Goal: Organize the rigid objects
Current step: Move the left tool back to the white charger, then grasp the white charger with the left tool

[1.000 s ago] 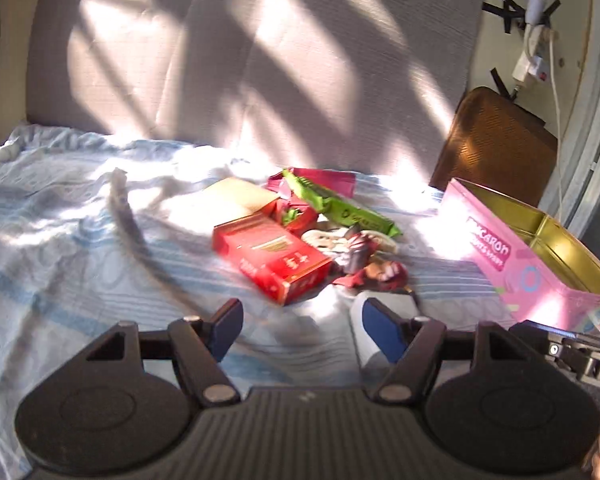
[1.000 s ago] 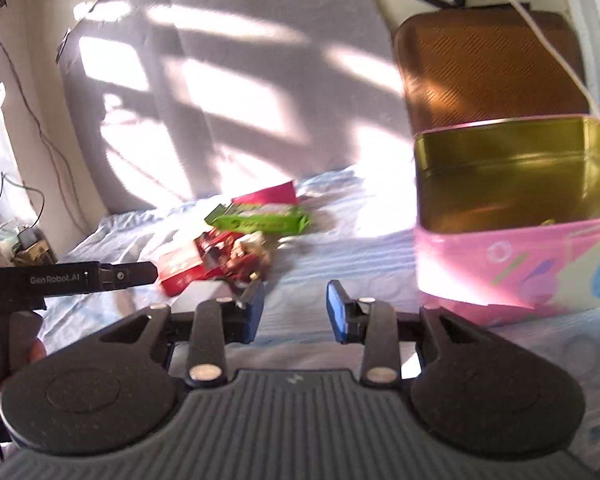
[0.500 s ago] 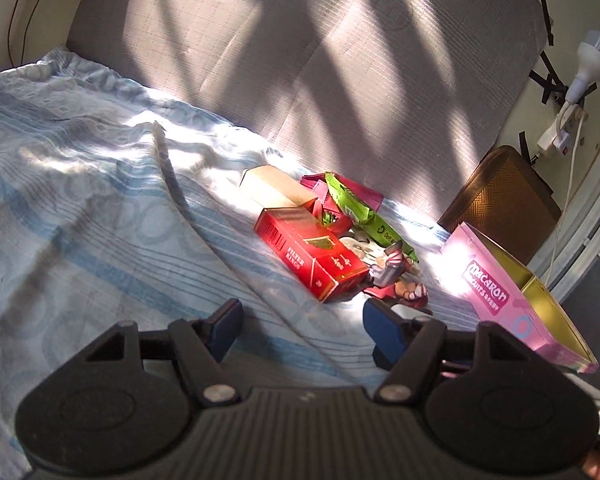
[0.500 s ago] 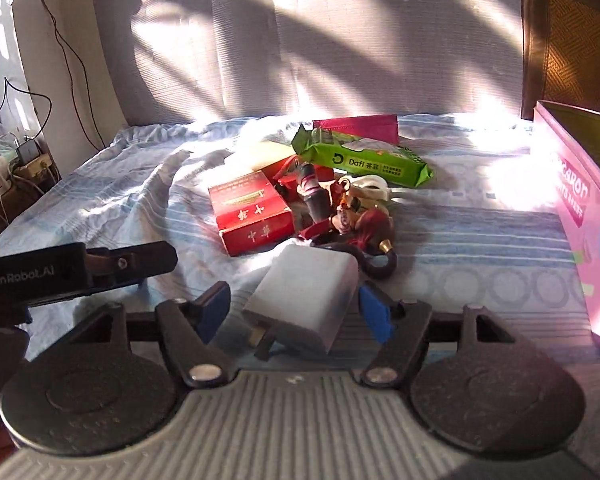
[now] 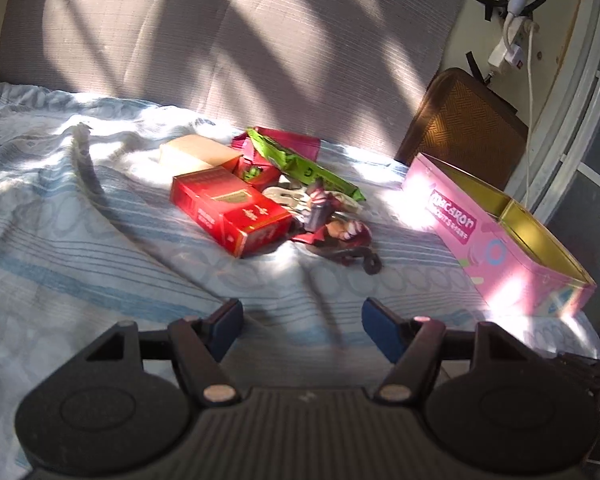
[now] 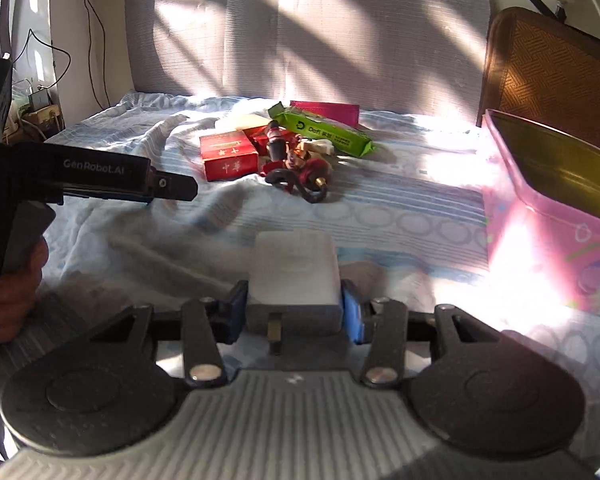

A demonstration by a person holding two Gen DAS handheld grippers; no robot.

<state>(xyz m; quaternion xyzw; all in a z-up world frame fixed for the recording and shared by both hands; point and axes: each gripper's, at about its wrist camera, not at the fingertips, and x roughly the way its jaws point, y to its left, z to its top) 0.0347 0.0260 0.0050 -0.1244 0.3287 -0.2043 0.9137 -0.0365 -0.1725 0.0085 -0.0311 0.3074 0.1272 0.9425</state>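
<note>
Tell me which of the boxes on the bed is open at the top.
The pink tin at the right: its gold inside shows, with no lid. The red box and the tan box in the pile are closed.

Blue-striped sheet (image 5: 80, 240), red box (image 5: 228, 208), pink tin (image 5: 496, 248), seemingly white charger (image 6: 294, 268)

Probably a home bedroom: sheeted bed (image 5: 100, 240), padded headboard (image 5: 220, 40).

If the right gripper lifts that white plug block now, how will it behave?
The white charger looks like a stiff plastic block, so it probably won't flex between the right gripper's pads, which have just closed on its flat sides. Its smooth shell may slip. It's likely dense for its size, so it could tilt forward.
</note>
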